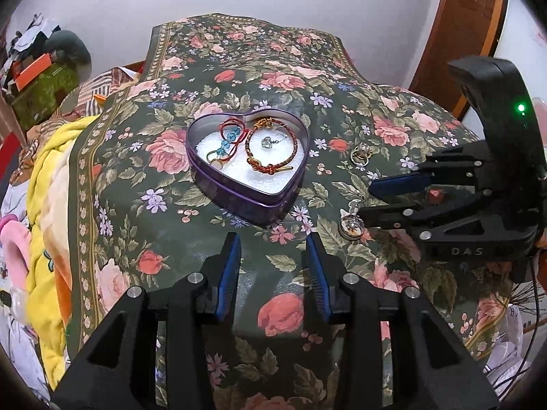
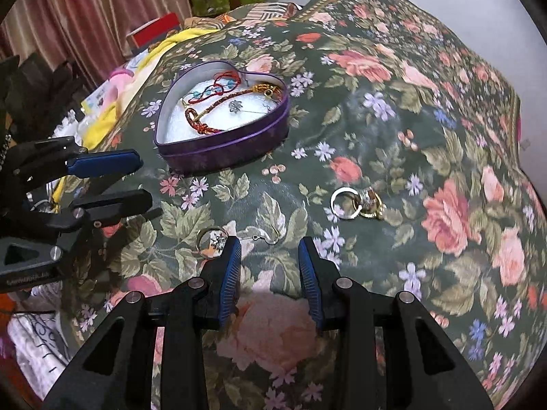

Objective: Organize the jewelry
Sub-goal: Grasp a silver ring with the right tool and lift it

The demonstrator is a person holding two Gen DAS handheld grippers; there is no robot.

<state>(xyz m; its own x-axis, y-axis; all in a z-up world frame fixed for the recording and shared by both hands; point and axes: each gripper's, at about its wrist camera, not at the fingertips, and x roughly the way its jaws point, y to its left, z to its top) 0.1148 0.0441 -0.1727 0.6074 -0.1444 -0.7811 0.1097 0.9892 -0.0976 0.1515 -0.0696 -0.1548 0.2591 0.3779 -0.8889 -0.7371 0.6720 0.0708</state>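
Note:
A purple heart-shaped tin [image 1: 239, 201] [image 2: 222, 150] sits on the floral bedspread. It holds a red-and-blue bead bracelet [image 1: 229, 140], a braided gold-red bracelet [image 1: 270, 150] [image 2: 205, 119] and a small silver charm [image 1: 267, 142]. A round clear earring [image 1: 350, 227] [image 2: 212, 239] lies on the cloth, its hook wire [image 2: 270, 235] just past my right fingertips. My right gripper [image 2: 269, 244] [image 1: 367, 200] hovers open over it, nothing between the pads. A pair of rings [image 2: 359, 201] [image 1: 360, 155] lies further right. Just in front of the tin, my left gripper [image 1: 273, 242] [image 2: 143, 182] stands open and holds nothing.
The floral bedspread [image 1: 273, 68] covers a bed against a white wall. A yellow blanket [image 1: 51, 205] and clutter pile up on the left. Boxes [image 1: 37, 78] stand at the back left, and a wooden door [image 1: 461, 34] at the right.

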